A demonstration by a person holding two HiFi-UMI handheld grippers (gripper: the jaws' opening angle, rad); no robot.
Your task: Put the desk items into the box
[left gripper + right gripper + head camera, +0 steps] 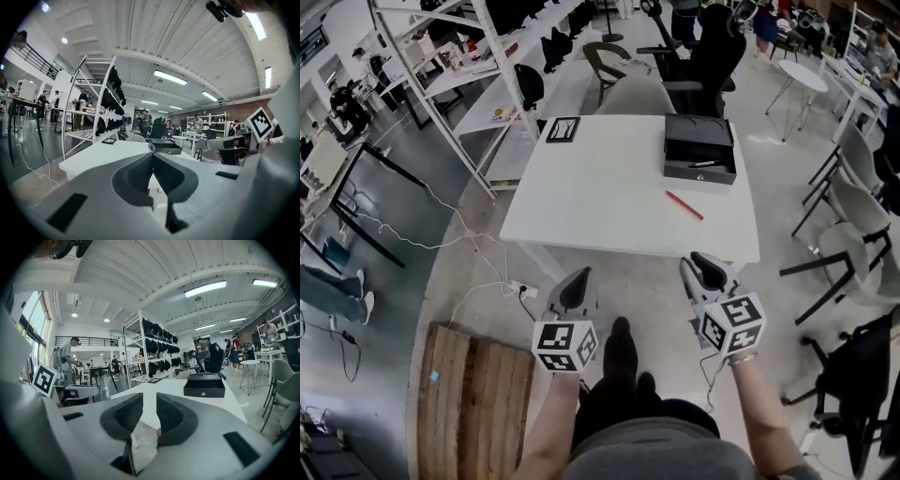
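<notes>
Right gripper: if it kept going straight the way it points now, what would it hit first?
Most likely the white table top, near its front edge: the right gripper points slightly down and shows the table through its open jaws. The black box stands farther back, off to the right.

Inside the box (699, 148), one o'clock, a thin item (703, 164) is too small to name. The right gripper view meets only the box's front; its inside is hidden. Seven o'clock, the pallet (478, 403) runs off the bottom edge.
</notes>
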